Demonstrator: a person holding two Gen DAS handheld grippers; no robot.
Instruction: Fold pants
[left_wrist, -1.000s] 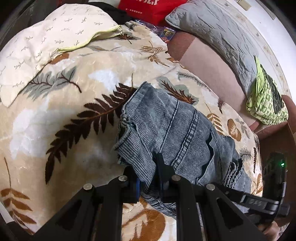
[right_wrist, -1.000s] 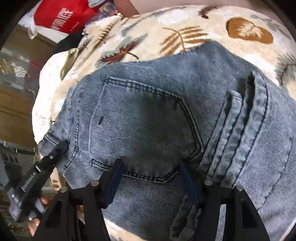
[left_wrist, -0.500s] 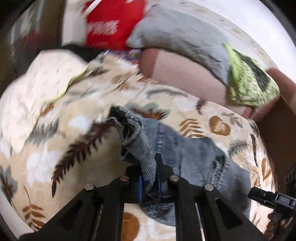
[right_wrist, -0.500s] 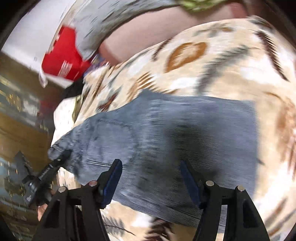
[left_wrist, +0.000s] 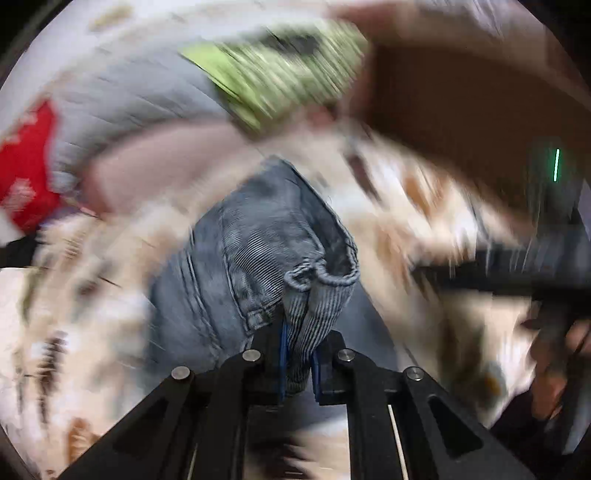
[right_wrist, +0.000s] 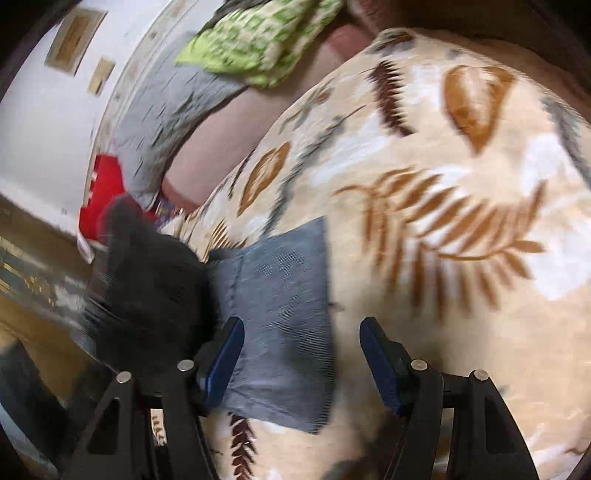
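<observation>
Mid-fold: left hand-held gripper (left_wrist: 297, 363) is clamped on a bunched edge of the pants (left_wrist: 258, 251) lying on the leaf-print blanket (right_wrist: 461, 221), right hand-held gripper (right_wrist: 301, 360) gapes empty over flat denim, blur-limited; next probably lay that edge down squarely.

Faded blue-grey ribbed denim is shown by the pants (left_wrist: 258, 251). A cream ground printed with brown, tan and grey leaves is carried by the blanket (right_wrist: 461, 229). At the upper centre a lime-green and black patterned cloth (left_wrist: 273, 70) is seen (blurred). A red bag (left_wrist: 26, 173) is seen at left. Blue pads are worn by the black right gripper (right_wrist: 301, 363).
</observation>
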